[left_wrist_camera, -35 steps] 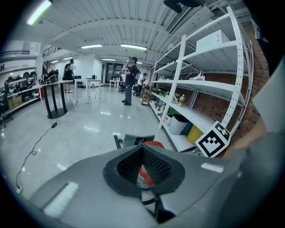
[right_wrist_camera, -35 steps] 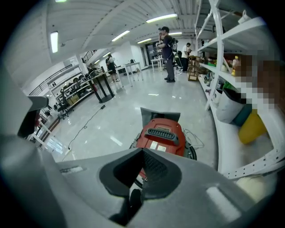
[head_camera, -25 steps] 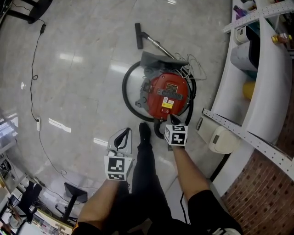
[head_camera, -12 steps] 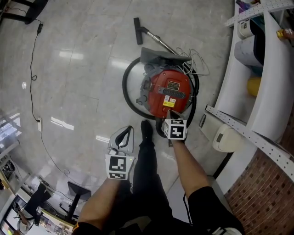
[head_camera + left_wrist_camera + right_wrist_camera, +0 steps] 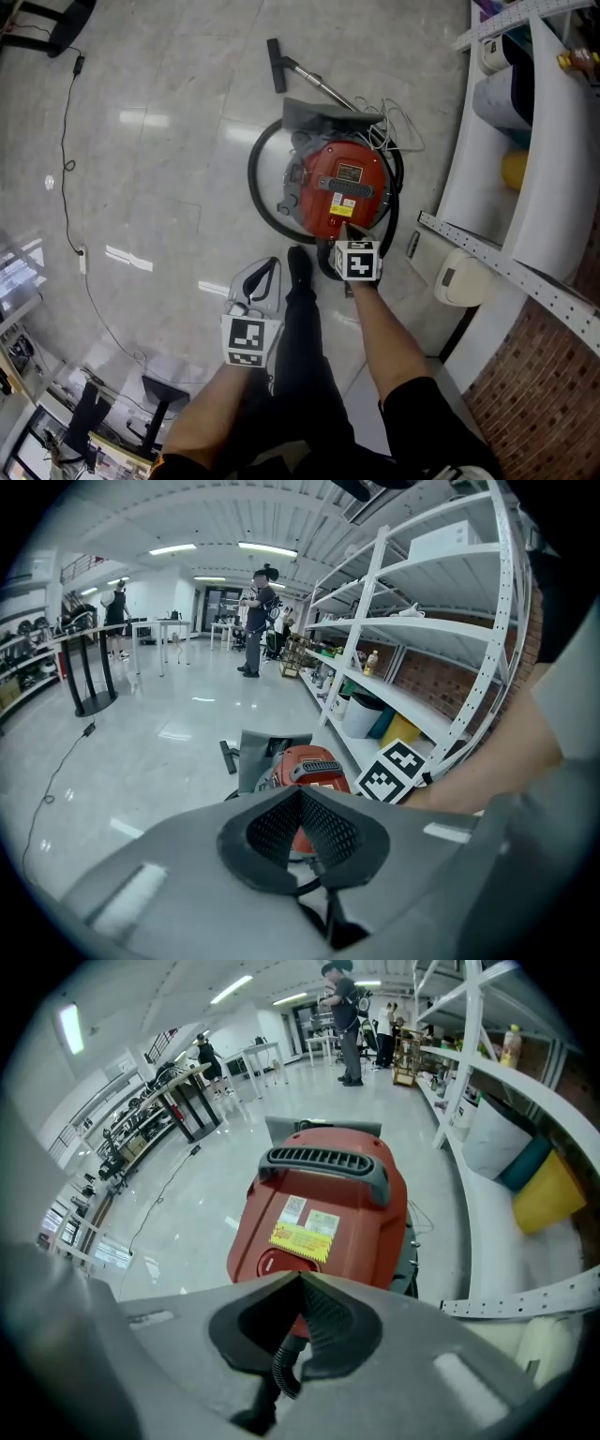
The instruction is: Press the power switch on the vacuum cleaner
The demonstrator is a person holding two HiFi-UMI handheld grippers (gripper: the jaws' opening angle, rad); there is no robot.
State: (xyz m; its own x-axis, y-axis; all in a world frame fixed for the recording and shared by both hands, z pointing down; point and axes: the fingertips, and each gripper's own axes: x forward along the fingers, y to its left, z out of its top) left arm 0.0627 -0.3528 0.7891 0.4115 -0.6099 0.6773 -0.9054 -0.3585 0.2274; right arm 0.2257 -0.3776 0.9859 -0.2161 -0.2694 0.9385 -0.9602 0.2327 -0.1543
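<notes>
Grey floor (image 5: 141, 178): your right gripper (image 5: 344, 231), fingers closed together and empty, just short of the round power switch (image 5: 274, 1262) on the red vacuum cleaner (image 5: 342, 183). Your left gripper (image 5: 268, 266) is likewise closed, off to the side. Black hose (image 5: 253, 187) rings the cleaner; white shelving (image 5: 497, 267) stands near.

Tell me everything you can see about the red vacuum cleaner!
The vacuum cleaner is a round red plastic tub sitting on the shiny floor beside white shelves. It has a grey handle on top, yellow and white stickers, a round red switch, and a black hose curling around it. The shut right claw is poised at its near end.
</notes>
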